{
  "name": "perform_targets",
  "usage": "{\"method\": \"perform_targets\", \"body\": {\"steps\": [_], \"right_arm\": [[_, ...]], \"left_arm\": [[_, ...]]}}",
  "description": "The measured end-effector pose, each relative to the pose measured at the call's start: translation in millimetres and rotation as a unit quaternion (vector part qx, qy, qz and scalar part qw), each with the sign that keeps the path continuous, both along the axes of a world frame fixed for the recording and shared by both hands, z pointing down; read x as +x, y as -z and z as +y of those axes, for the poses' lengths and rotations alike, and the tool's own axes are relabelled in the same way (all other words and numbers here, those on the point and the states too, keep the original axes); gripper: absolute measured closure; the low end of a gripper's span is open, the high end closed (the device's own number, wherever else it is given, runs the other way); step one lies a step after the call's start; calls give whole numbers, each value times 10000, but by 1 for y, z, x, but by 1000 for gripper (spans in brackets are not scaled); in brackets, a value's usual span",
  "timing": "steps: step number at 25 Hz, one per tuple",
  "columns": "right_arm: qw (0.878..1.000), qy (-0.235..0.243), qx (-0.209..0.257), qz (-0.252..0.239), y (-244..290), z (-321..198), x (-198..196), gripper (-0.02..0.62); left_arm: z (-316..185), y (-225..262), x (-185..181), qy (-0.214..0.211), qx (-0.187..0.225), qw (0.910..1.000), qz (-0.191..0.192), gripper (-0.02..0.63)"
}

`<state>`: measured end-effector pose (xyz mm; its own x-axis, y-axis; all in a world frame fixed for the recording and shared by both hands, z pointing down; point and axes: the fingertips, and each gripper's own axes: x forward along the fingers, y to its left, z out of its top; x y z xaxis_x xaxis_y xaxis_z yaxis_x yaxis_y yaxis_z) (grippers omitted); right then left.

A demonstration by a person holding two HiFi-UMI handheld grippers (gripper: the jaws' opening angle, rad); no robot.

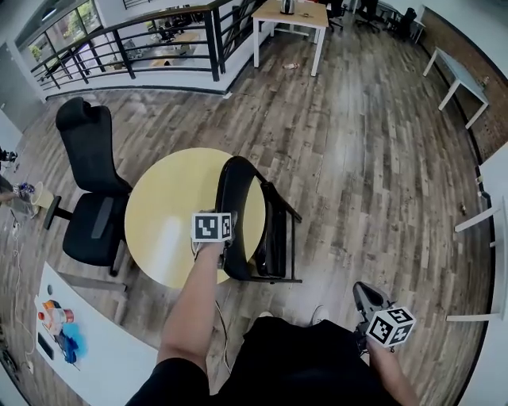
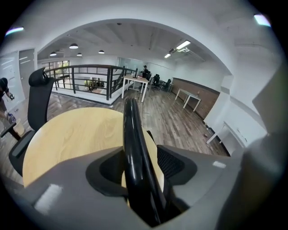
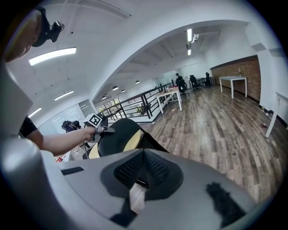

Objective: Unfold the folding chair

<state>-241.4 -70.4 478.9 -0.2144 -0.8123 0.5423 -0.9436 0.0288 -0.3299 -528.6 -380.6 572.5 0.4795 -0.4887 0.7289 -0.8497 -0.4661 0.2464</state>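
The black folding chair (image 1: 266, 230) stands on the wood floor against the round yellow table (image 1: 163, 210), its backrest leaning over the tabletop. My left gripper (image 1: 227, 241) is at the backrest's near edge. In the left gripper view the chair's glossy black tube (image 2: 131, 134) runs between the jaws of the left gripper (image 2: 135, 158); the pads stand wide on either side and do not press it. My right gripper (image 1: 366, 296) hangs low at the right beside my leg, shut and empty. The right gripper view looks over the right gripper (image 3: 143, 155) toward the chair (image 3: 118, 136).
A black office chair (image 1: 91, 190) sits left of the table. A white desk (image 1: 95, 353) with small items lies at the lower left, white tables (image 1: 492, 230) at the right. A black railing (image 1: 135, 47) and a wooden table (image 1: 290, 20) stand further back.
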Motion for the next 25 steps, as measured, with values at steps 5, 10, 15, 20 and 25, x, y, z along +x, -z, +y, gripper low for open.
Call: {"method": "perform_targets", "body": {"steps": [5, 10, 15, 20, 25], "right_arm": [[10000, -49, 18, 32, 0, -6, 6, 589], [9999, -106, 0, 44, -4, -7, 17, 589], [10000, 20, 27, 13, -3, -10, 19, 589], [9995, 264, 61, -148, -14, -22, 29, 589], [9970, 685, 200, -303, -21, -45, 51, 589]], "left_arm": [[-1, -12, -4, 59, -425, 9974, -575, 442], [3, -16, -4, 168, -452, 9955, -815, 451], [5, -15, -5, 353, -475, 9951, -791, 463], [10, -15, -2, 557, -458, 9924, -992, 457], [21, -13, 13, 684, -619, 9906, -1012, 463]]}}
